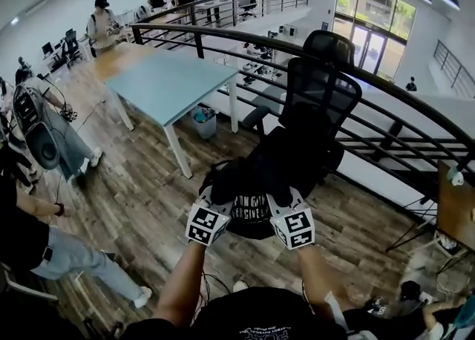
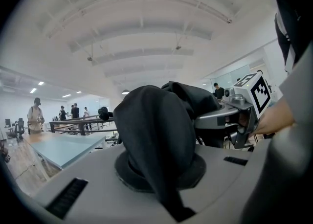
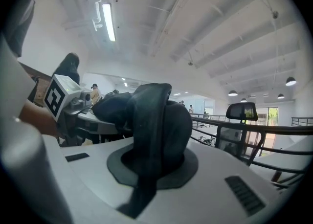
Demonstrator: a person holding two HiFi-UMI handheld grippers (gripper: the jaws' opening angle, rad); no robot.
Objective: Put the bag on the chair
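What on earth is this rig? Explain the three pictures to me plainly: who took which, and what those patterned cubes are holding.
No robot here: a person holds a two-jaw tool in each hand, the left gripper and the right gripper; the patterned cubes are part of them. The head view comes from a camera on the person's head, looking down. The two gripper views come from cameras riding on each tool, looking along its jaws. Both grippers are shut on a black bag, held between them in front of a black office chair. A pale blue table stands nearby.
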